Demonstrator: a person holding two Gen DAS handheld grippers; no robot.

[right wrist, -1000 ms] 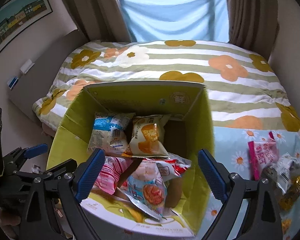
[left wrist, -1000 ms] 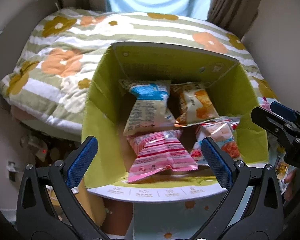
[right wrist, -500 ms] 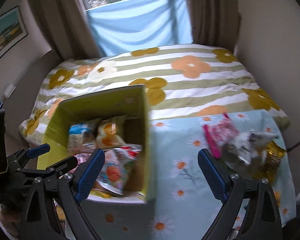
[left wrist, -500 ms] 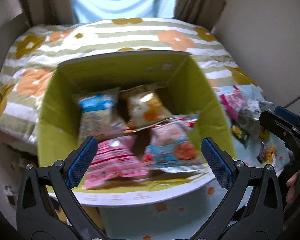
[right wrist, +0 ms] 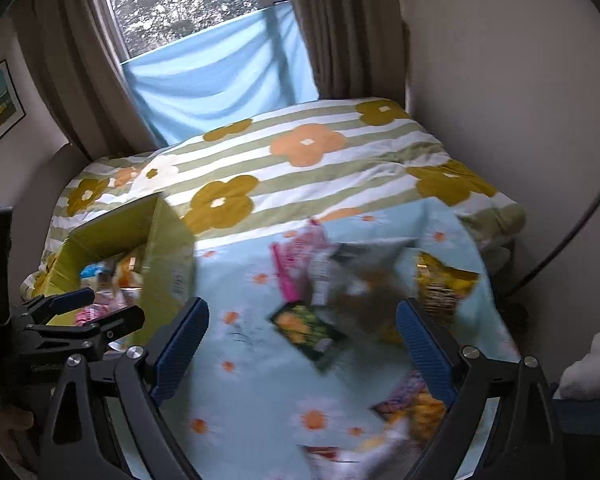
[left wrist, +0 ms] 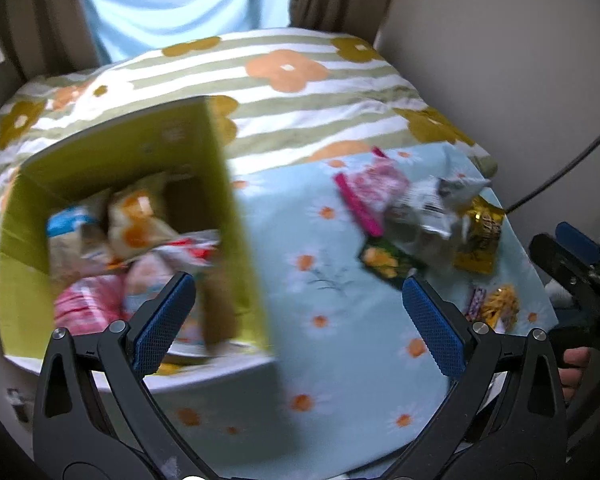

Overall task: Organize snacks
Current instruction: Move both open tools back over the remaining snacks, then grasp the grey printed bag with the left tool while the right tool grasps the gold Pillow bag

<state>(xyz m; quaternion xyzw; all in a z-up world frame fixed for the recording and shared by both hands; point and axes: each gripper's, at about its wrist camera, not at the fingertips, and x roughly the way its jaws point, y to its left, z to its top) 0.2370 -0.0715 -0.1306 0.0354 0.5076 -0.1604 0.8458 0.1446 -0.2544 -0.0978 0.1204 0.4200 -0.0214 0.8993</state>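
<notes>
A yellow-green cardboard box [left wrist: 228, 216] stands open at the left end of the surface [left wrist: 340, 344], which is covered by a pale blue cloth printed with daisies. Inside it lie several soft snack packets: a blue-and-white one [left wrist: 66, 224], an orange-and-cream one [left wrist: 136, 220], a pink one [left wrist: 84, 304] and a red-and-white one [left wrist: 188, 248], overlapping; motion blur hides their print.

Well apart from the box, at the right end of the cloth, loose snacks sit in a heap: a pink packet [left wrist: 370, 192], a crinkled silver one [left wrist: 432, 204], a shiny gold one [left wrist: 480, 236], a flat dark pack with orange pictures [left wrist: 386, 262] and a small yellow-and-purple one [left wrist: 496, 306] nearest the edge.

The left claw [left wrist: 300, 320] hangs open and empty above the bare cloth between box and heap. The right claw [right wrist: 302, 344] is also wide open, holding nothing, over the dark pack [right wrist: 306, 328] and the blurred heap.

Behind the surface lies a bed [right wrist: 308, 148] with a striped quilt of large orange and mustard flowers, then brown curtains [right wrist: 340, 28] and a window half covered by blue fabric [right wrist: 220, 76].
</notes>
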